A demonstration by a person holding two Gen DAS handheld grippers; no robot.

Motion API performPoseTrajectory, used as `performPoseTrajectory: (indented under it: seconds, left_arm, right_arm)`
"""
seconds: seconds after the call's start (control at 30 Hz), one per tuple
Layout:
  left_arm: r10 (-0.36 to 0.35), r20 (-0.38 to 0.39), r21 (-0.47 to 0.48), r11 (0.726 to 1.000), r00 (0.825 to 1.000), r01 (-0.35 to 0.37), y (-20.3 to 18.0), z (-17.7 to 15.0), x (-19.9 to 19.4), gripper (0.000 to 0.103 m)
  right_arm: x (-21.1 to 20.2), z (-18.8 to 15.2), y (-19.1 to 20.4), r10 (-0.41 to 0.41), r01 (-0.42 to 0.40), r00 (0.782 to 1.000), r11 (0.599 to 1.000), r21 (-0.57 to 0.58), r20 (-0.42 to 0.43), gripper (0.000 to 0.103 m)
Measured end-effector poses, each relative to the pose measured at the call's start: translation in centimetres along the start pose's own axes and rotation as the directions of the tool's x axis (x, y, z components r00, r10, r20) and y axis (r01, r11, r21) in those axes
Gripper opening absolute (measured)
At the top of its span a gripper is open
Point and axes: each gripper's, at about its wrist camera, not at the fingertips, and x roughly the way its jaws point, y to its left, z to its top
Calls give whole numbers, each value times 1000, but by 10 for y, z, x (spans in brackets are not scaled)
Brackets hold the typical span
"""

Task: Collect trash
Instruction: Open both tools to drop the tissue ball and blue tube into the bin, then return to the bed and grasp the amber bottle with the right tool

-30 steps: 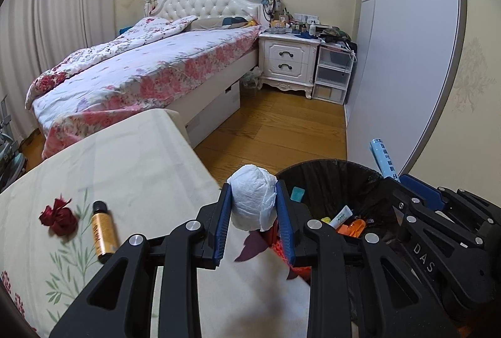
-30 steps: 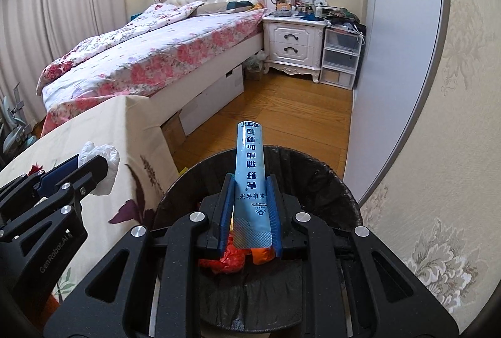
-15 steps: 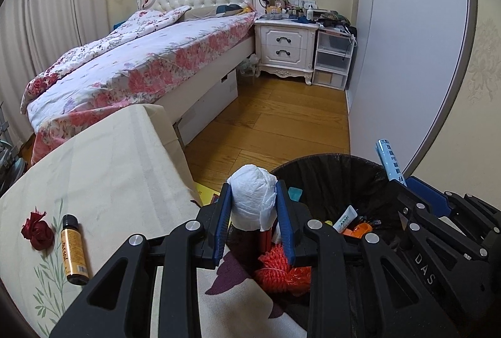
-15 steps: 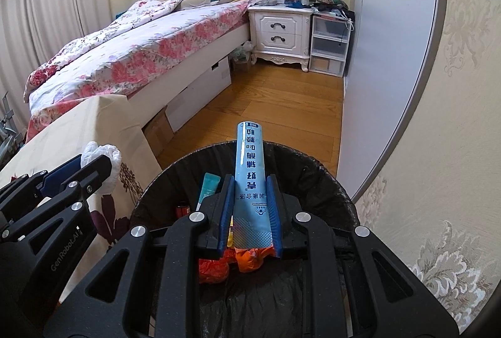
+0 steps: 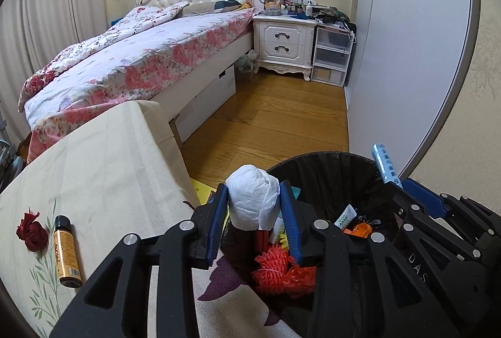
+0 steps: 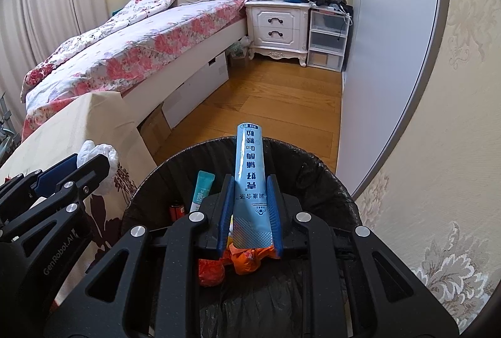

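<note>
My left gripper (image 5: 253,197) is shut on a crumpled white tissue ball (image 5: 253,200) and holds it over the near left rim of the black-lined trash bin (image 5: 332,162). My right gripper (image 6: 250,190) is shut on a light blue tube (image 6: 250,178) and holds it above the bin (image 6: 316,162). The bin holds red netting (image 5: 275,269), orange wrappers (image 6: 247,258), a teal tube (image 6: 202,189) and other bits. The tissue also shows in the right wrist view (image 6: 97,151), and the blue tube in the left wrist view (image 5: 384,164).
A cloth-covered table (image 5: 94,169) at the left carries a small amber bottle (image 5: 66,252) and a dark red flower (image 5: 31,233). A bed (image 5: 141,62), a white nightstand (image 5: 283,43), drawers (image 5: 332,59) and a wardrobe wall (image 5: 407,56) surround the wood floor.
Both grippers have moved right and forward over the bin, still holding the tissue and the tube. More of the bin's inside shows under them now.
</note>
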Motion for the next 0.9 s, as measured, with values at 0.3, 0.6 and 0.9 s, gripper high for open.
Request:
performPoseTrajectory:
  seconds: [0.3, 0.6, 0.9]
  left_arm:
    - [5, 16, -9, 1000, 1000, -5, 1, -1, -3, 63]
    - [12, 29, -26, 1000, 1000, -12, 4, 0, -5, 73]
    - [37, 32, -33, 999, 999, -36, 10, -3, -10, 74]
  right_arm:
    - [0, 0, -2, -8, 8, 1000, 1000, 6, 5, 41]
    - [-3, 0, -6, -31, 30, 999, 999, 21, 22, 53]
    - [-6, 0, -8, -42, 42, 999, 999, 26, 26, 62]
